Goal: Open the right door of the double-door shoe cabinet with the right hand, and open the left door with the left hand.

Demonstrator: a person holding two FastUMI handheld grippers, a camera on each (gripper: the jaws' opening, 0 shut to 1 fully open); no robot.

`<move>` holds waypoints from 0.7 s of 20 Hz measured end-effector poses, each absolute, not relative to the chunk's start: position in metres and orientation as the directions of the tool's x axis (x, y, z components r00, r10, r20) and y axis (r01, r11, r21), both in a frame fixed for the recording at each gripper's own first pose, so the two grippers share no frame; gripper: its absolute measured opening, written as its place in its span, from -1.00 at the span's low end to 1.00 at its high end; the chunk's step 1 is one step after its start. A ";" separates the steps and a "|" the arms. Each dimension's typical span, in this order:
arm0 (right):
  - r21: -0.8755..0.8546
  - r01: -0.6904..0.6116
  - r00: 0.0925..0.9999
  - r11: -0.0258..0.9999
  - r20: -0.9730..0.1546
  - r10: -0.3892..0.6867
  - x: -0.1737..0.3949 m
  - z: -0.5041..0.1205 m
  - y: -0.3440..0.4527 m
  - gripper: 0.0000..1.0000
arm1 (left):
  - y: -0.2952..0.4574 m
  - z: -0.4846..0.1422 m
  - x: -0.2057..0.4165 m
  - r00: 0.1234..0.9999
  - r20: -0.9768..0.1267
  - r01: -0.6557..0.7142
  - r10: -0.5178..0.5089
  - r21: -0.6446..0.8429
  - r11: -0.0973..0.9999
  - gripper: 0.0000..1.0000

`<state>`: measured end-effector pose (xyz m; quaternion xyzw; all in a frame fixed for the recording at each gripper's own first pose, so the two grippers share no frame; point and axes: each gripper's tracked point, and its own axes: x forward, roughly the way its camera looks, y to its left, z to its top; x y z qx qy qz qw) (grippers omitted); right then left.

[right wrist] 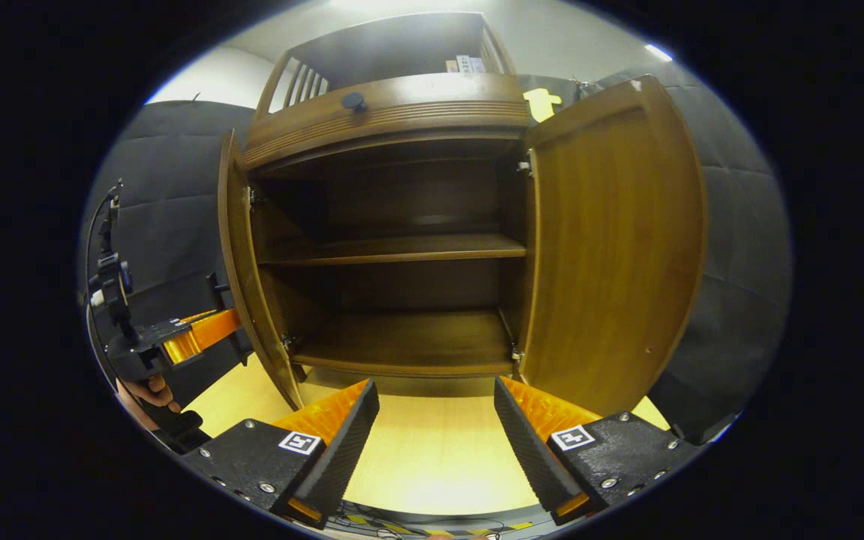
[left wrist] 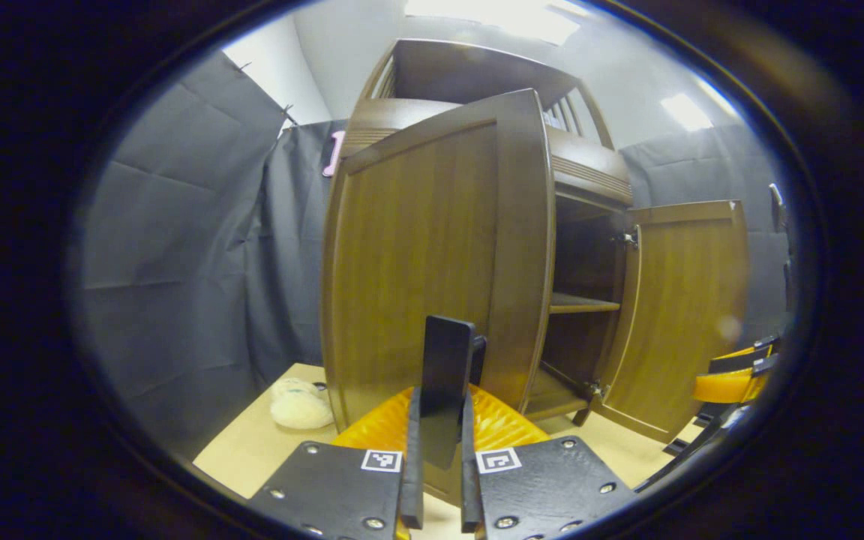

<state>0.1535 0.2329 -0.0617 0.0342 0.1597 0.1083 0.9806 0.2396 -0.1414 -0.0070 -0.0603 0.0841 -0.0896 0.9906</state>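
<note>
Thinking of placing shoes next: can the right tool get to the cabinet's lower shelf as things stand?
Probably yes. The right tool hangs open in front of the brown wooden shoe cabinet, both doors stand swung wide, and nothing sits between it and the bare lower shelf.

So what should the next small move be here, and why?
Probably draw the left tool back from the left door: both it and the right door already stand wide open, and the right tool hangs open, clear of the cabinet.

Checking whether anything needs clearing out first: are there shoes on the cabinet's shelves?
No. In the right gripper view the middle shelf and the bottom shelf of the shoe cabinet are bare wood.
</note>
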 end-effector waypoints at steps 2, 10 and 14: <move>0.105 -0.237 0.914 0.966 -0.312 0.258 0.156 -0.064 0.250 0.83 | -0.139 0.002 0.243 0.970 -0.155 0.167 -0.187 -0.136 0.977 -0.51; 0.109 -0.347 0.873 0.931 -0.325 0.363 0.160 -0.070 0.300 0.91 | -0.082 0.017 0.224 0.982 -0.156 0.078 -0.105 -0.168 0.983 -0.70; 0.122 -0.351 0.867 0.928 -0.331 0.372 0.164 -0.074 0.306 0.83 | -0.058 0.018 0.216 0.984 -0.154 0.068 -0.092 -0.153 0.986 -0.70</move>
